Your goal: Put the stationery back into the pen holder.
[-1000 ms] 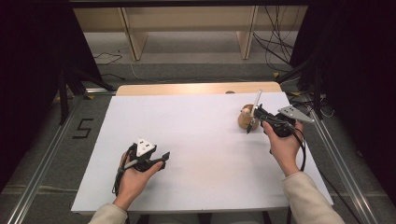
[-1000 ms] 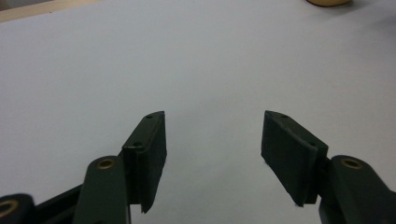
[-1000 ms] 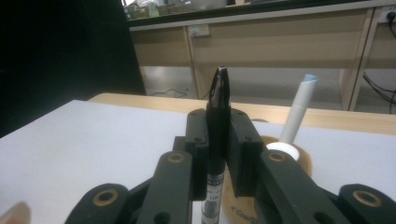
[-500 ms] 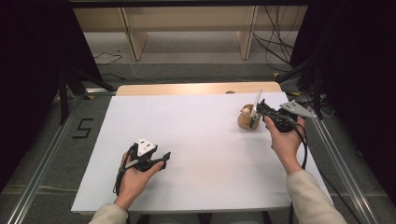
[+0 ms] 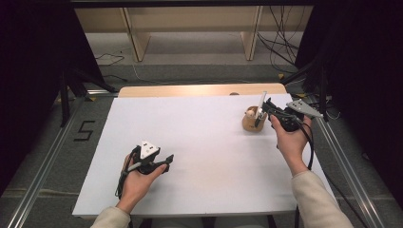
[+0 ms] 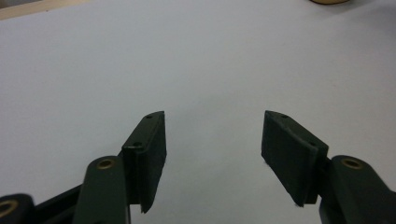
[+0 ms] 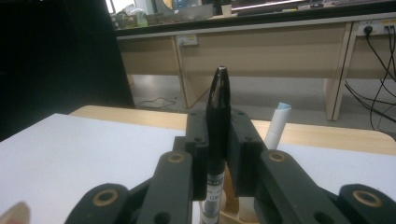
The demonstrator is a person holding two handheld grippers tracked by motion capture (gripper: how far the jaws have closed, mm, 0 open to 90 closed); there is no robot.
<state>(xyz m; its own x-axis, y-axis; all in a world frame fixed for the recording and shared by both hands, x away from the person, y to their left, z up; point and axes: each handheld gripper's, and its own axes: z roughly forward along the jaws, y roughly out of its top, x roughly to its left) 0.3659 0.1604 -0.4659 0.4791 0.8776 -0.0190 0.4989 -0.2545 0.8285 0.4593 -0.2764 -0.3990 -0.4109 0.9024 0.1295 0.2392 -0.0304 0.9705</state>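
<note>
A small wooden cup [image 5: 250, 122] stands on the white table sheet [image 5: 204, 137] at the far right, with a white pen [image 5: 262, 101] leaning up out of it. My right gripper [image 5: 263, 110] hovers at the cup's rim, shut on a black pen [image 7: 218, 105] that stands upright between its jaws, lower end down in the cup [image 7: 229, 193]. The white pen [image 7: 278, 125] rises just behind the right jaw. My left gripper [image 5: 166, 160] rests low on the sheet at the near left; its jaws [image 6: 212, 140] stand open with nothing between them.
A bare wooden strip [image 5: 199, 90] edges the table's far side. Metal rails [image 5: 45, 156] run along both sides on the floor. Cables [image 5: 285, 45] and wooden furniture legs [image 5: 138, 40] lie beyond the table. The cup's base [image 6: 329, 1] shows far off in the left gripper view.
My right hand has edged slightly away from me at the cup, still gripping the black pen. The left hand has stayed put.
</note>
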